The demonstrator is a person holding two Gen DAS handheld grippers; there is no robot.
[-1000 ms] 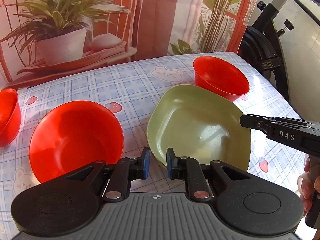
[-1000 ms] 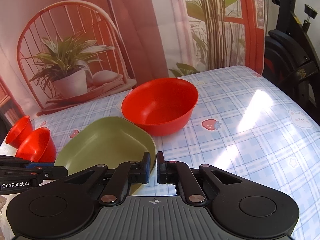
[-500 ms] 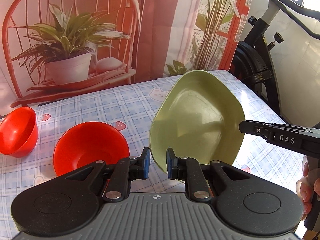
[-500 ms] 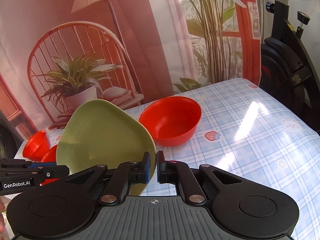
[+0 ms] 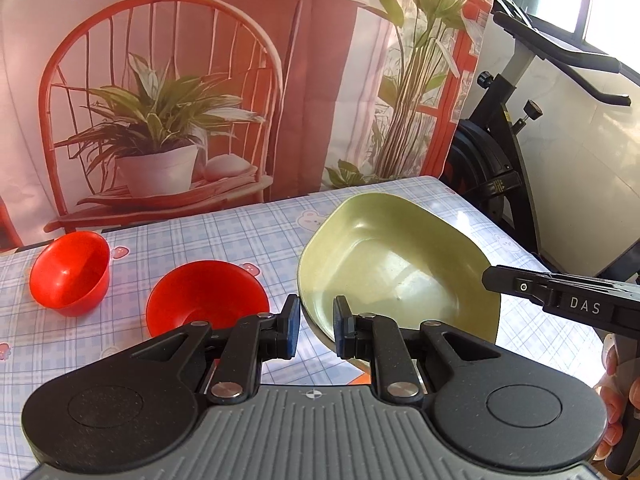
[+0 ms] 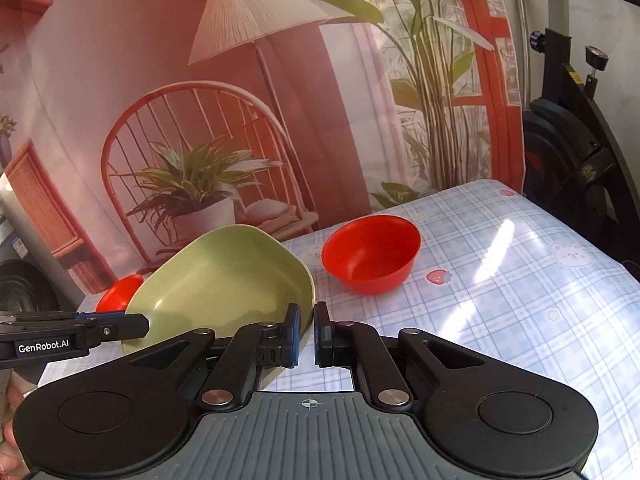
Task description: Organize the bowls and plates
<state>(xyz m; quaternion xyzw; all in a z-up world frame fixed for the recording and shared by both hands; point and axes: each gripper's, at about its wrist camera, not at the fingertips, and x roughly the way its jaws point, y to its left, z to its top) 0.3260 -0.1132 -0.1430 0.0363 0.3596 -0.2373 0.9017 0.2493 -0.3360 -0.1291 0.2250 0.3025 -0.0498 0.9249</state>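
A green squarish plate (image 5: 396, 268) hangs tilted above the table, held at opposite rims. My left gripper (image 5: 316, 326) is shut on its near-left rim. My right gripper (image 6: 306, 334) is shut on its right rim; the plate also shows in the right wrist view (image 6: 224, 280). Two red bowls (image 5: 70, 272) (image 5: 204, 298) sit on the table to the left of the plate. A third red bowl (image 6: 372, 252) sits further right on the table.
The table has a blue checked cloth (image 6: 520, 280) with bear and strawberry prints. A printed backdrop (image 5: 180, 100) hangs behind the table. An exercise bike (image 5: 520, 140) stands at the right edge.
Both grippers have lifted the green plate off the table, tilting it up, then levelling it somewhat. The bowls have stayed in place and look farther away.
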